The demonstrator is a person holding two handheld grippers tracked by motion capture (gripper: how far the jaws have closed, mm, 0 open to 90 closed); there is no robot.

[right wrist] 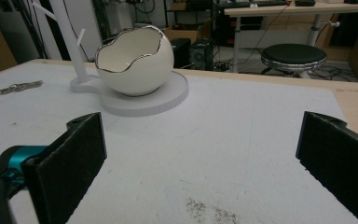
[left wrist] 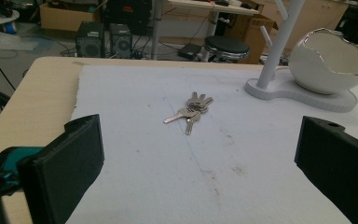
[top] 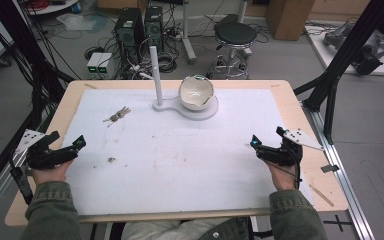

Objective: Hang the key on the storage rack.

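Right now the left gripper (top: 75,145) rests at the left edge of the white foam mat (top: 180,165) that covers the pale wooden table (top: 300,107), and its two black fingers (left wrist: 70,158) stand wide apart with nothing between them. Ahead of it, lying flat on the mat and well apart from the fingers, is a small bunch of silver metal keys (left wrist: 192,111); in the high view the keys (top: 117,116) sit toward the far left part of the mat. The right gripper (top: 258,145) rests at the right side of the mat, and its black fingers (right wrist: 74,154) are likewise spread wide and hold nothing.

Near the far middle of the table stands a white stand with a flat round base (top: 200,111) and a thin upright post (top: 154,75) with short pegs. On that base sits a white egg-shaped ceramic bowl with a jagged silver rim (top: 196,92), just beside the post. The keys lie to the left of the stand, apart from it. Each gripper is held by a hand in an olive green sleeve (top: 50,210).
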